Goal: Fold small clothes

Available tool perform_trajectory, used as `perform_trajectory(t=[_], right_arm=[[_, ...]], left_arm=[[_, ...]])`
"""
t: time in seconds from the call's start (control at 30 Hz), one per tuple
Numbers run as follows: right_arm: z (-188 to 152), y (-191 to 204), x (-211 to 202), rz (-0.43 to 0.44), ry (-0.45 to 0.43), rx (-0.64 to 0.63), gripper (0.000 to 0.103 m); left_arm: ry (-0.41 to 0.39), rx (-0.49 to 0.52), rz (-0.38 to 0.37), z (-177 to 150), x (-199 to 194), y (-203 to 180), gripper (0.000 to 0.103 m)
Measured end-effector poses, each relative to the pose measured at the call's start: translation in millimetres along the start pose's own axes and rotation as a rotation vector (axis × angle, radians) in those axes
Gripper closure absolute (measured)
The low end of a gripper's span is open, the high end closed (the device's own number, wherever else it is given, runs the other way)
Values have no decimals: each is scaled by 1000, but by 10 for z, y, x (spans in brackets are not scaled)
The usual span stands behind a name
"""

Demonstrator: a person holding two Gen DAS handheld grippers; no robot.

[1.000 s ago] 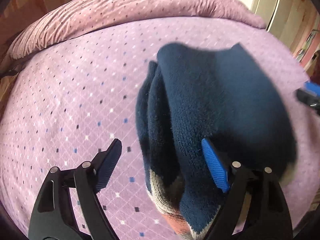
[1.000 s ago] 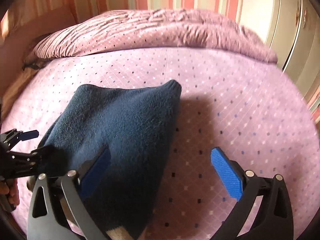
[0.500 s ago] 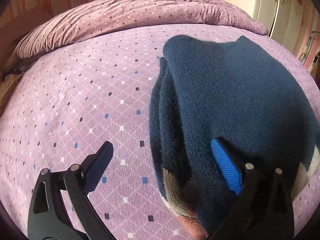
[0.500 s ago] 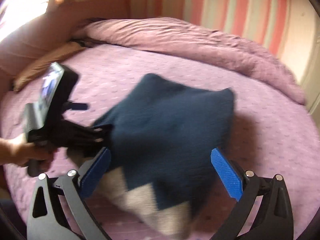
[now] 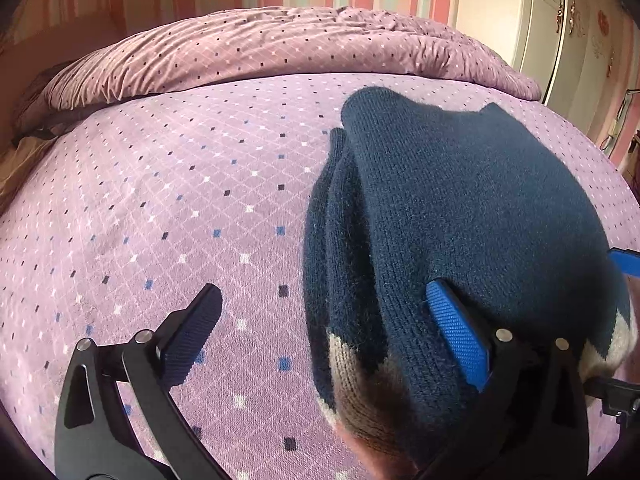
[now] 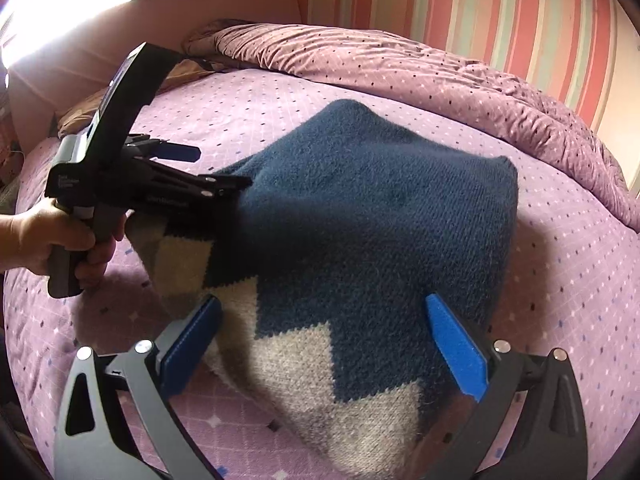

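Note:
A small navy knitted sweater with cream diamond pattern lies folded in layers on the purple bed cover. In the left wrist view the sweater drapes over my left gripper's right finger, with folded layers stacked at its left edge. My left gripper is open; its left finger rests over bare cover. It also shows in the right wrist view, at the sweater's left edge. My right gripper is open, its fingers straddling the sweater's near patterned end.
A bunched purple duvet lies along the far side of the bed. A striped wall stands behind. White wardrobe doors are at the right. A pink headboard and brown pillow are at the left.
My right gripper has swung round to face the sweater's patterned end and my left gripper. The left gripper has drawn back slightly and tilted up. Both stayed open.

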State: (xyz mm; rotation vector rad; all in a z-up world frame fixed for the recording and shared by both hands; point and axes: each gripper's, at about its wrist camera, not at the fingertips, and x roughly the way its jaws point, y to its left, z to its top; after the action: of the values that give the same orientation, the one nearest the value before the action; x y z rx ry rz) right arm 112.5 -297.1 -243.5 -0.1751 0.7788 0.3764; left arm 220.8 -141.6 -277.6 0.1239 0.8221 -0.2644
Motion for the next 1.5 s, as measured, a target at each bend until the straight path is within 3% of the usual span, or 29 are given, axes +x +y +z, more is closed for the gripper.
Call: perform_trajectory(t=[0.07,0.17,0.23,0.37,0.53,0.73,0.83,0.93,1.03,1.13,1.27,1.5], right_arm=[[122,-74,-142,-36,-28,70,2],[167,-205,-277,-184,-86,232,2],[123,-237,-207,-252,-55,309,2],[-17,-175,-99,-302,-43,367,2],[-214,-175,79,-288,-21,425,1],[-149,-210,1,-287,18,485,2],[-62,-102,-249,-264,7,494,2],[-5,47,-518,-298,16,512,2],[27,132,-720,-258,13,560,2],[19,293,-953,-293,6,552,2],[-31,481,-1277,-344,-57,547,2],[-137,714,-1670,-375,-100,496,2]], left_arm=[[1,7,15,61,-50,-25,3],[17,12,66,122,-125,-115,3],[49,-34,94,130,-165,-126,3],[38,-58,113,82,-272,-141,3],[22,-80,112,19,-497,-24,3],[57,-85,145,-136,-946,147,3],[57,-120,141,-222,-1178,238,3],[37,-150,136,-339,-1437,290,3],[7,-142,122,-464,-1681,264,3],[6,-125,57,-570,-1880,214,3],[18,-99,88,-702,-2073,135,3],[58,-107,58,-886,-2260,59,3]])
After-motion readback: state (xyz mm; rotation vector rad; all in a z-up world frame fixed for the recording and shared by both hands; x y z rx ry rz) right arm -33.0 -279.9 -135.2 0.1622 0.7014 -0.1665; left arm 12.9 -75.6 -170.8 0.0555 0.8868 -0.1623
